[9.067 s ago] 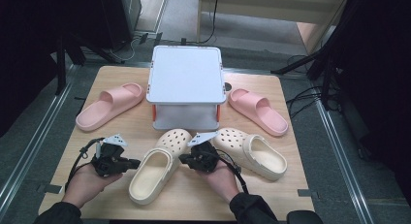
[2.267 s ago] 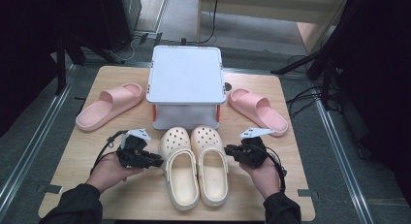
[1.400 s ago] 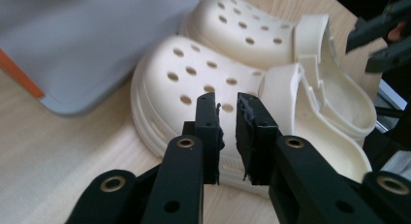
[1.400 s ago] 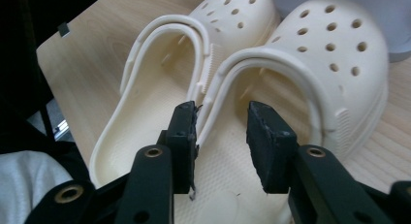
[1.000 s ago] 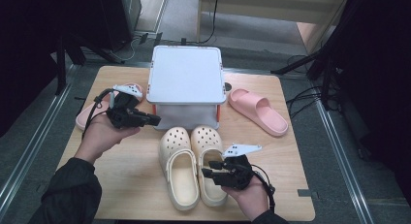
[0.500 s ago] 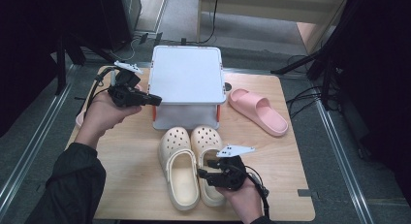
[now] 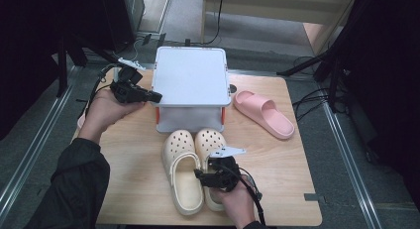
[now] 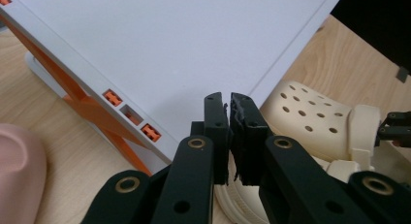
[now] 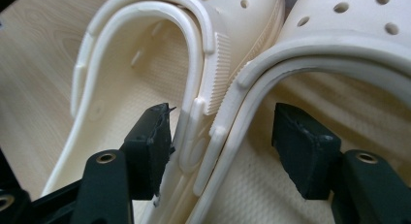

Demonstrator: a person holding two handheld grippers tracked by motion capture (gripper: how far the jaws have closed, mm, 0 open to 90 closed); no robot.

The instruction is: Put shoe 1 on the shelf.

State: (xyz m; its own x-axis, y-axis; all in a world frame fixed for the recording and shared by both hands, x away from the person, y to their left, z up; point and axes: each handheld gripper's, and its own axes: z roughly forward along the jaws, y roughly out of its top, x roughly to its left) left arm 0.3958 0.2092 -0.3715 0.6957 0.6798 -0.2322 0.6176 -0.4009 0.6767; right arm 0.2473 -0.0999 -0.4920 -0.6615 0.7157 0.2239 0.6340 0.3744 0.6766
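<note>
The cream clogs (image 7: 194, 172) lie side by side just in front of the white box (image 7: 190, 85), long axes pointing at it. My right gripper (image 9: 220, 132) straddles their two touching inner walls, jaws wide, gripping nothing; my left gripper (image 8: 229, 100), pinched closed and empty, hovers at the box's left edge.

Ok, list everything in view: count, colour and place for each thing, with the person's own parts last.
cream clogs: two, cream, side by side at the table's near middle, toes toward the box.
storage box: one, white lid with orange latches, far middle of the table.
pink slides: two, pink; one right of the box, one at the left edge, mostly behind the left hand.
table: one, light wood.
left gripper: one, black, jaws shut, at the box lid's left edge.
right gripper: one, black, jaws open around the clogs' touching inner sides.
sleeve: one, dark, on the left arm.
</note>
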